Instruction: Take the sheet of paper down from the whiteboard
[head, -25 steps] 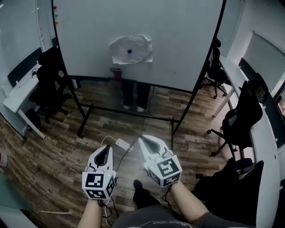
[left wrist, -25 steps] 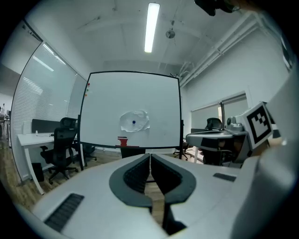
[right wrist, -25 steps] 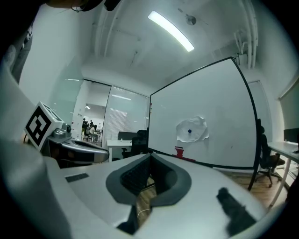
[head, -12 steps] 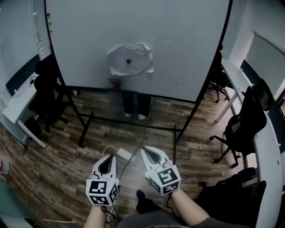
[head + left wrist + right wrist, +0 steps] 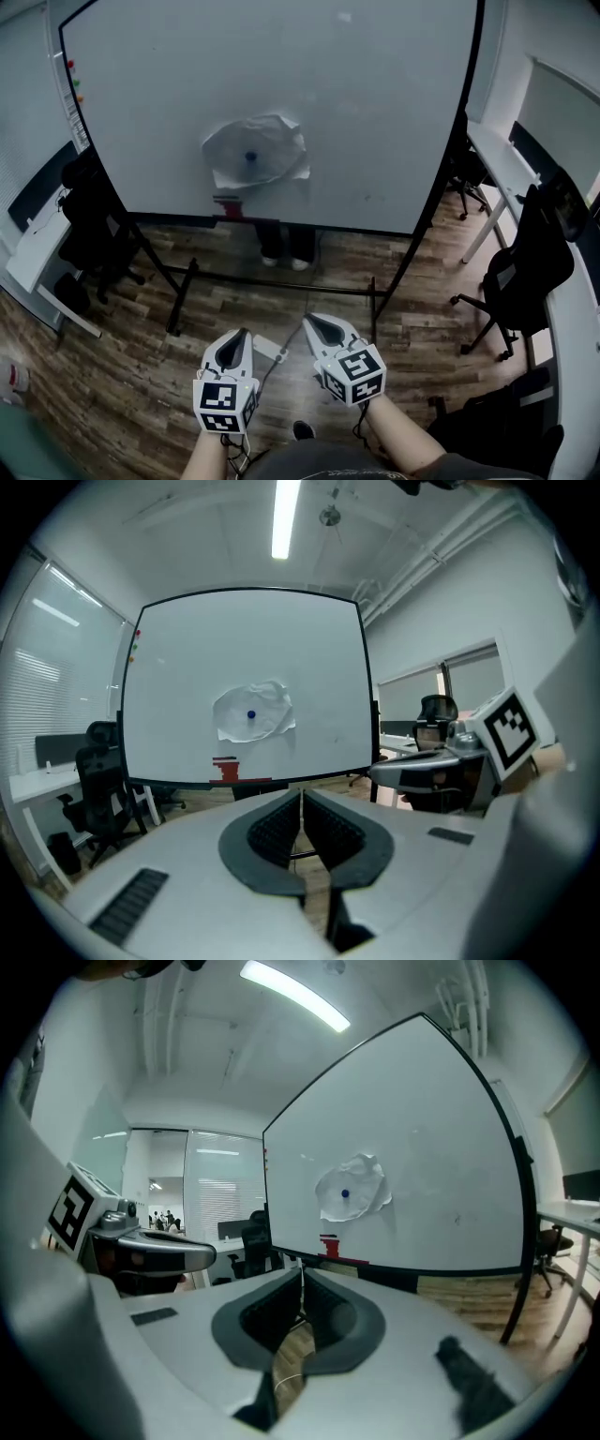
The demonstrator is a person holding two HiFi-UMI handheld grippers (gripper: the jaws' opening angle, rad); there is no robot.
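Whiteboard (image 5: 281,84) up ahead, closer now than moment ago. Paper (image 5: 267,141) on it, not yet within reach. Left tool (image 5: 245,332), right tool (image 5: 310,320): closed tight, holding nothing.

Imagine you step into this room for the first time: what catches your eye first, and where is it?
A big whiteboard on a black stand fills the upper part of the head view. A crumpled sheet of paper hangs low on it, left of centre, under a blue magnet. In the foreground, the left tool and the right tool point toward it side by side, both shut and empty.
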